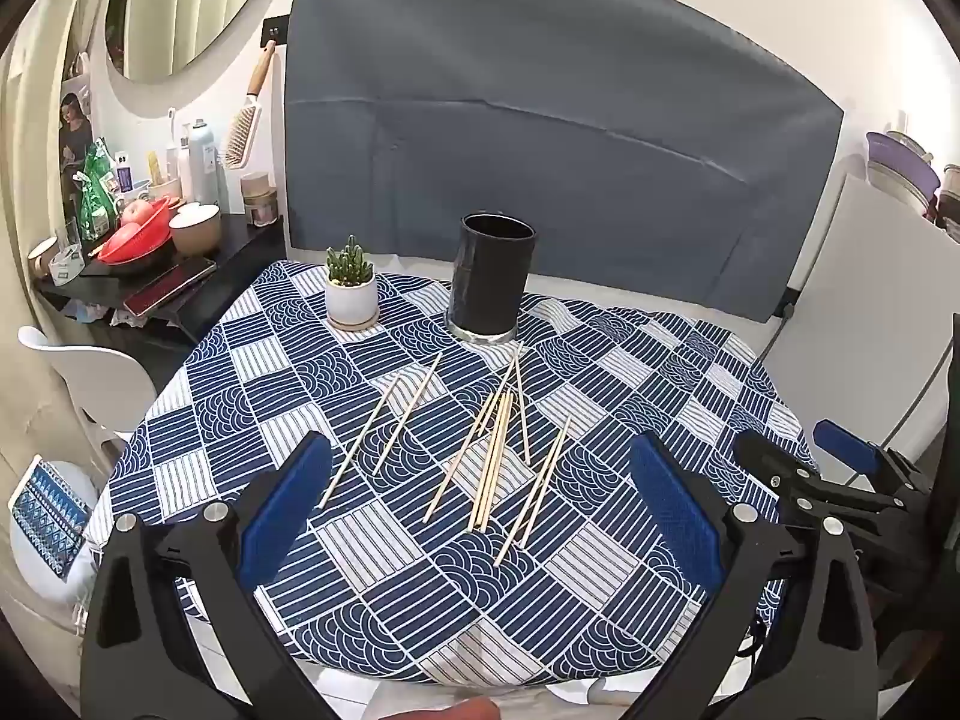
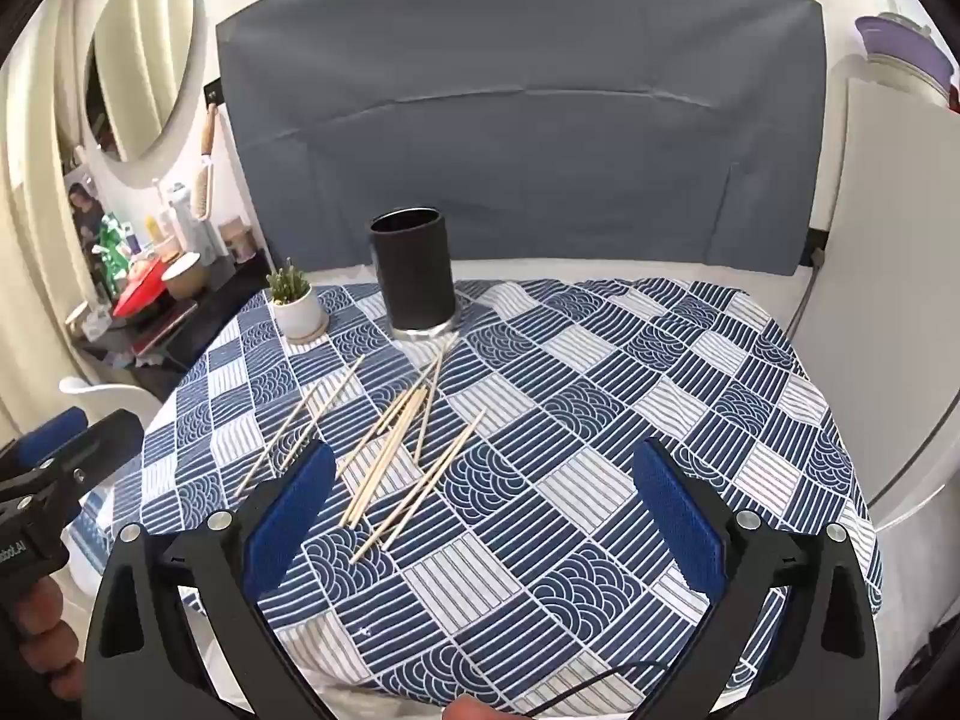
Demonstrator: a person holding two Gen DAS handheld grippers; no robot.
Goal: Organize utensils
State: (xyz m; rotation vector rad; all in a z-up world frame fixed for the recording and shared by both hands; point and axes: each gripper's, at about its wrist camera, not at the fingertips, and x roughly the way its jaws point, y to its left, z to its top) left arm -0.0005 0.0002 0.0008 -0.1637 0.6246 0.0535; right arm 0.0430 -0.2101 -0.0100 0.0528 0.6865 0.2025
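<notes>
Covering the table, a blue patterned cloth [image 1: 384, 588] bears scattered chopsticks [image 1: 492, 468]

The left tool [image 1: 480, 504] hangs over the near edge of the bench, tilted downward, its blue-padded fingers [image 1: 282, 510] spread wide with nothing between them. The right tool [image 2: 483, 504] sits beside it, also tilted down, jaws fully apart and empty. A hand [image 2: 42, 636] grips the left tool's handle.
</notes>
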